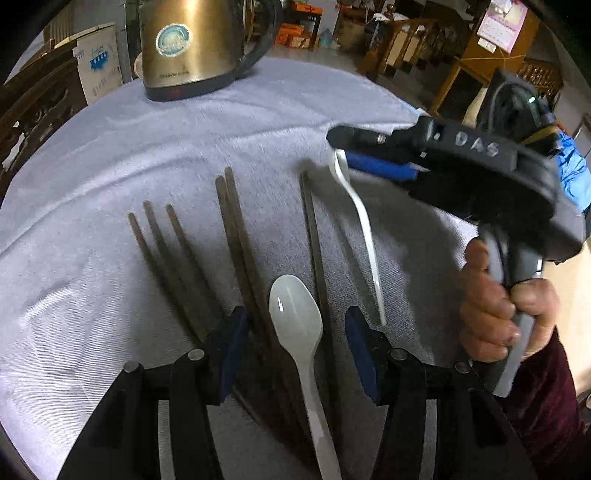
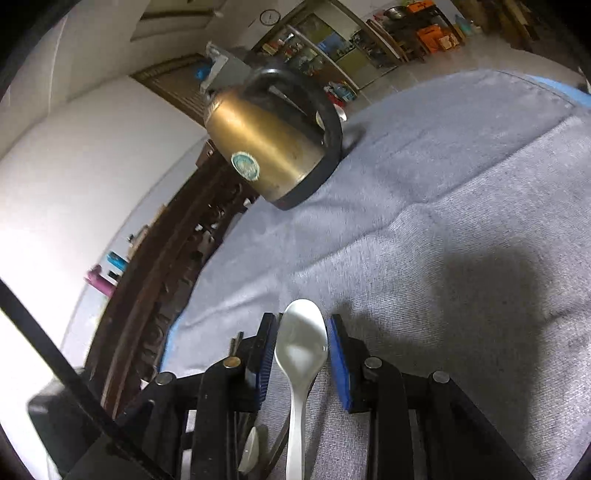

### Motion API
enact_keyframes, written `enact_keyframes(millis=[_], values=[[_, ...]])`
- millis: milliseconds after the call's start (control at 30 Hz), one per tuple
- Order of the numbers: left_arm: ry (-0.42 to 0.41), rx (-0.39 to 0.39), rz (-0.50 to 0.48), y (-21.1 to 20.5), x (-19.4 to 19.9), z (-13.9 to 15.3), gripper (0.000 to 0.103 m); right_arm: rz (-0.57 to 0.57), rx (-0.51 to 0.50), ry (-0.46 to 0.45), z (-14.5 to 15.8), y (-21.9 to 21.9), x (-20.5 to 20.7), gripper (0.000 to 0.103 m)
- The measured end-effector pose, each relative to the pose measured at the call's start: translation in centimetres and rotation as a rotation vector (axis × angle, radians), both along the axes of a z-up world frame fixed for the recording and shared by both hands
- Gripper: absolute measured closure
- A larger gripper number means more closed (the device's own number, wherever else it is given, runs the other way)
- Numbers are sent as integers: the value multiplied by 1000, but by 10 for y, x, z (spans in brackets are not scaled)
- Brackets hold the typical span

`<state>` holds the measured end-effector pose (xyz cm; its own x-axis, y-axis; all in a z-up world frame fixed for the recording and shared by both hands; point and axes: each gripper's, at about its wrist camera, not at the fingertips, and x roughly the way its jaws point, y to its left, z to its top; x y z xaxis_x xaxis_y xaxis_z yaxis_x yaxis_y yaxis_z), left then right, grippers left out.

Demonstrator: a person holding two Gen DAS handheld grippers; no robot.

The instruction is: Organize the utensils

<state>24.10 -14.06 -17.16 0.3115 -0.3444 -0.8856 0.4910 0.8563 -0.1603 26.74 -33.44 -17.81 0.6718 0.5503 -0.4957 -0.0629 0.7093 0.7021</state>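
While the left wrist view looks down: left gripper (image 1: 295,325) is open, blue pads standing clear on both sides of a white plastic spoon (image 1: 293,306). Spoon bowl points toward the kettle (image 1: 184,48) and the handle runs back under the gripper. It lies among dark chopsticks (image 1: 236,229) fanned out on the near side of the kettle; can't tell if it rests on them or on the cloth.

Right of the kettle and nearer the camera, right gripper (image 1: 338,151) clamps a second white spoon (image 1: 365,229). That spoon shows edge-on, with its handle hanging down toward the cloth. A hand (image 1: 498,314) squeezes the gripper's grey handle; dark red sleeve behind it.

Surface: grey-blue cloth (image 1: 258,122), fine woven texture, a few soft creases. Kettle is brass-coloured metal, tapered, with a black base and handle and a round sticker on its side. Wooden furniture and cardboard boxes sit beyond the kettle.

Right wrist view, rolled over: right gripper (image 2: 303,319) is closed across the bowl of the second white spoon (image 2: 301,339), with its handle running back toward the camera. Kettle (image 2: 269,147) stands well ahead of the spoon tip on the cloth (image 2: 443,184). Dark carved wood (image 2: 166,258) runs along the table edge left of the kettle. White wall, a clock (image 2: 268,16) and cluttered shelves lie behind it. Image is blurred.
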Motion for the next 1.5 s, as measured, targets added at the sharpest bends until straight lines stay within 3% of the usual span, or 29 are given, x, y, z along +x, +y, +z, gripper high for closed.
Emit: enact_keyframes(millis=[100,200,400,500,733,833,967,1033,1067,1167,1267,1500], values=[[-13,7,4,-3,2,1,67,6,-4,-13,3,2,-2,72],[-2,-8,16,-4,7,1,79,17,-16,-16,1,5,-6,72],[-9,-67,81,17,10,7,89,20,-16,-35,5,5,-10,72],[-5,-87,101,28,8,10,89,23,-29,-45,7,8,-10,72],[-29,-90,276,72,19,17,88,25,-44,-37,6,8,-9,72],[-49,-74,308,81,13,21,88,25,-48,-34,5,9,-9,72],[-90,-33,195,59,-6,27,84,29,-44,-36,6,9,-9,72],[-105,-14,131,39,-14,28,62,31,-43,-35,5,9,-8,72],[-113,-1,104,32,-18,28,59,32,-41,-34,5,8,-8,72],[-97,28,51,15,-23,22,58,30,-34,-34,5,7,-8,72],[-52,70,65,13,-15,11,58,25,-29,-30,4,6,-8,72],[14,27,69,9,2,3,58,20,-8,-18,2,3,-8,72]])
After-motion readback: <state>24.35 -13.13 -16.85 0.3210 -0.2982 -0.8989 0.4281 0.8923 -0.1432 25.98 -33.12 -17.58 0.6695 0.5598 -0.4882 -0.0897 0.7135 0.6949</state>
